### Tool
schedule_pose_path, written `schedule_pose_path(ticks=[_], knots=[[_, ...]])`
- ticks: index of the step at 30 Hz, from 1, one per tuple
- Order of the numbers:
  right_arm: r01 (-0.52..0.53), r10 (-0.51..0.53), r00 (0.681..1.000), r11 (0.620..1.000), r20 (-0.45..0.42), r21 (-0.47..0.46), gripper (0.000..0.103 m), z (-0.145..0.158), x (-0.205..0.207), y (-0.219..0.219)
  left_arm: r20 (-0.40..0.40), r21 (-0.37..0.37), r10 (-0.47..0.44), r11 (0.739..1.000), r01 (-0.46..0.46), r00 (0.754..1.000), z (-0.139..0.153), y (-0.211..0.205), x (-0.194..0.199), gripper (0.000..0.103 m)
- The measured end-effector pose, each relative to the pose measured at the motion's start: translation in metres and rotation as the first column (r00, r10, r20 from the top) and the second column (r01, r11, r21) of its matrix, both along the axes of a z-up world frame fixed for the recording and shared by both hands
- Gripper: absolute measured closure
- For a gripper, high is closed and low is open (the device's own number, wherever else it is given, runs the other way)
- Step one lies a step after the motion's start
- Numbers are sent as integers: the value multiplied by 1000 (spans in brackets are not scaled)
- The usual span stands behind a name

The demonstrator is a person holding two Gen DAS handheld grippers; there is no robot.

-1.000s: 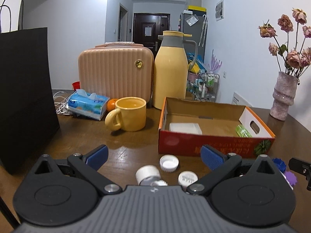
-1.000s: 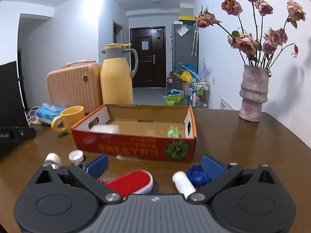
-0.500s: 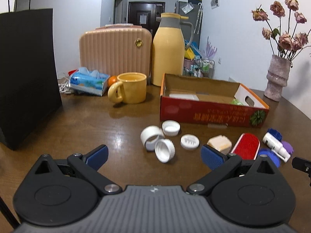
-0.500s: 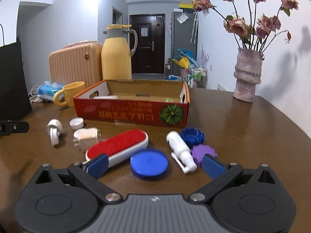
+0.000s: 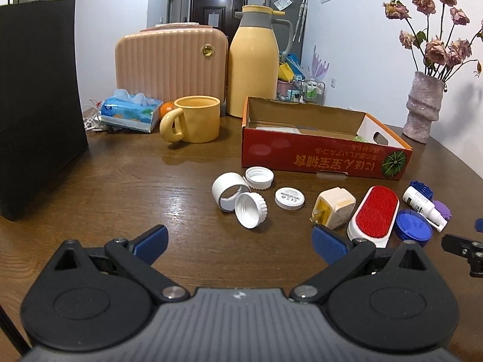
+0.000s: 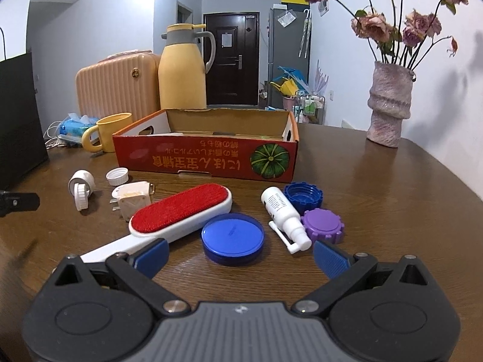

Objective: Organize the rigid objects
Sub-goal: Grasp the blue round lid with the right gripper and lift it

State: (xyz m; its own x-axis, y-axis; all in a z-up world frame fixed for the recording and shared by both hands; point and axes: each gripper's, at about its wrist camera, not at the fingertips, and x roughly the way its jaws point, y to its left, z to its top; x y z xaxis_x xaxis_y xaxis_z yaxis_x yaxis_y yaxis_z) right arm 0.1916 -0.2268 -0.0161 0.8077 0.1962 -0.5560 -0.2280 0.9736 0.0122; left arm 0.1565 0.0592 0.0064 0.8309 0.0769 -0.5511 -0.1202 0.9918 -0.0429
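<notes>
Both handheld grippers hover low over a dark brown wooden worktop [image 5: 126, 187], jaws spread wide and holding nothing. The left gripper [image 5: 240, 239] faces a cluster of white plastic pieces: a short white ring-shaped tube [image 5: 228, 189] lying on its side, a ribbed white screw cap [image 5: 251, 210] leaning against it, a second ribbed white cap [image 5: 259, 177] just behind, and a flat white round disc [image 5: 289, 198] to the right. Its right blue pad sits just in front of a cream plug adapter [image 5: 332, 209].

The right gripper [image 6: 240, 255] is spread before a round translucent blue lid [image 6: 232, 238]. Its left pad lies near the white handle of a red-faced lint brush [image 6: 181, 209], which lies diagonally and touches the blue lid. To the right lies a small white spray bottle [image 6: 282, 211], with a deep blue notched cap [image 6: 303, 196] and a purple notched cap [image 6: 323, 224] just beside it.

Behind the scattered items stands a shallow red cardboard box printed with a green pumpkin [image 6: 205, 155], open at the top, with something white and something green lying inside. Farther back are a yellow ceramic mug [image 5: 193, 119], a tall yellow thermos jug [image 5: 253, 63], a ribbed peach hard-shell case [image 5: 172, 63] and a blue tissue pack [image 5: 129, 113]. A black paper bag [image 5: 36, 96] stands at the left edge, and a textured pink vase of dried roses [image 6: 389, 105] at the right. A dark door [image 6: 231, 57] closes the hallway beyond.
</notes>
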Motion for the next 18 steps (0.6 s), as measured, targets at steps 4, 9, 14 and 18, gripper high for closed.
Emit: schedule_pose_path(ticks=[4, 9, 14, 18], knots=[[-28, 27, 999, 999, -17, -25, 7, -8, 15, 7, -12, -13, -8, 1000, 8, 1000, -5, 2, 4, 0], [-38, 35, 998, 997, -50, -64, 14, -18, 42, 16, -22, -11, -3, 1000, 2, 1000, -9, 5, 10, 0], [-48, 41, 996, 995, -81, -90, 19, -27, 61, 23, -21, -5, 3, 1000, -3, 1000, -11, 8, 12, 0], [-62, 54, 992, 996, -115, -65, 38, -36, 68, 23, -22, -3, 8, 1000, -8, 1000, -12, 10, 13, 0]])
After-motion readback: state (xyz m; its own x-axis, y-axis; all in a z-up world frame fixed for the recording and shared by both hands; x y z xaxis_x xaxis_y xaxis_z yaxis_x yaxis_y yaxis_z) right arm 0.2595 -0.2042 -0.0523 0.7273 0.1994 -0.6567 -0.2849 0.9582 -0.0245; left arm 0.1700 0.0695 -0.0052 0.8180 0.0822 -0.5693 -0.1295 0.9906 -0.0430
